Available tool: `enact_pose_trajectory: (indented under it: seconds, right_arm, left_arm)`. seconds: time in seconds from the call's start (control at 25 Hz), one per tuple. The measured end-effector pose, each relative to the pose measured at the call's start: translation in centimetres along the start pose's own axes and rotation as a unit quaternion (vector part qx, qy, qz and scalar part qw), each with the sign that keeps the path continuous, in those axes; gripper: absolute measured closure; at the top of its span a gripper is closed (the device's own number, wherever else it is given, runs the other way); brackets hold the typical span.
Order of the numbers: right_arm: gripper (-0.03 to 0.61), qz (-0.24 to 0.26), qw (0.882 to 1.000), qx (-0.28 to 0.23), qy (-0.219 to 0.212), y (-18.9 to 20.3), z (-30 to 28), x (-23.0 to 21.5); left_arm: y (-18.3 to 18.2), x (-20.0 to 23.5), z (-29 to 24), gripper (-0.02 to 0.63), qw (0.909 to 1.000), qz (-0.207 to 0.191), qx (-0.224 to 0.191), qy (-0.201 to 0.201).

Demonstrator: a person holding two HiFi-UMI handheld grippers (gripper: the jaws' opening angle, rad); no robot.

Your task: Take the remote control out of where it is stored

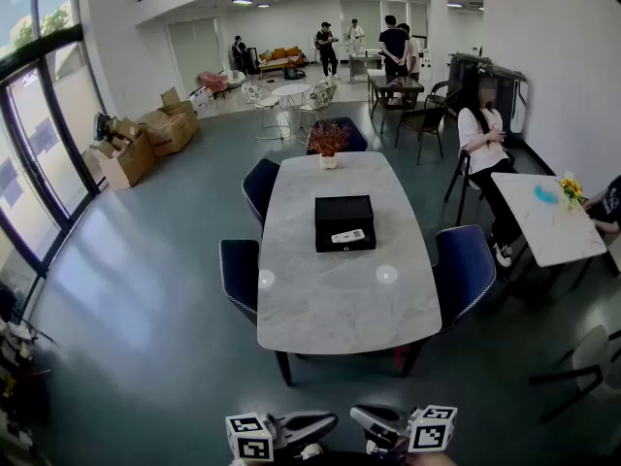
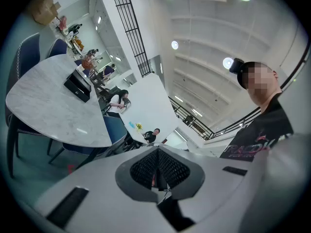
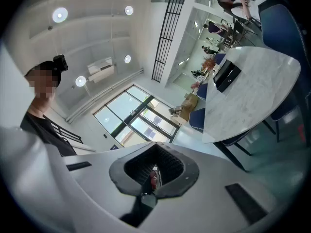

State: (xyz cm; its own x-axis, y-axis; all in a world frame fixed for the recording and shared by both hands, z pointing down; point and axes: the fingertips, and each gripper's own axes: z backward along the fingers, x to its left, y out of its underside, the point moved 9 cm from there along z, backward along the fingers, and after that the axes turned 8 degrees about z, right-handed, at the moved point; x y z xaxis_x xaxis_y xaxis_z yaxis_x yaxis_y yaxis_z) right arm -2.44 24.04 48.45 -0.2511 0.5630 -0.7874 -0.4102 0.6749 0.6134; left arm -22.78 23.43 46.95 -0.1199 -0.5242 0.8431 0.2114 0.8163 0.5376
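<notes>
A white remote control lies on the near part of a black box in the middle of the marble table. Both grippers hang low at the bottom edge of the head view, well short of the table. My left gripper is shut with nothing in it, its pads pressed together. My right gripper is also shut and empty, its pads touching. Both gripper views tilt up at the ceiling, so the black box shows small and far off, as does the black box.
Blue chairs stand round the table, and a potted plant sits at its far end. A seated person and a small white table are at the right. Cardboard boxes lie at the left.
</notes>
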Motion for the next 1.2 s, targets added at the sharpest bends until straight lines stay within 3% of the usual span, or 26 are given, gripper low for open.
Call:
enact_pose_trajectory:
  seconds: [0.88,1.2]
  right_arm:
    - [0.571,-0.004,1.000,-0.017,-0.017,-0.8,1.0,-0.1]
    - [0.571,0.002,1.000,-0.011,-0.027,-2.1,3.2,-0.7]
  left_arm:
    - [0.3,-0.1,-1.1,0.606,1.0000,-0.005,0.002,0.000]
    - [-0.2,0.2,-3.1,0.606,0.9995,-0.017,-0.008,-0.027]
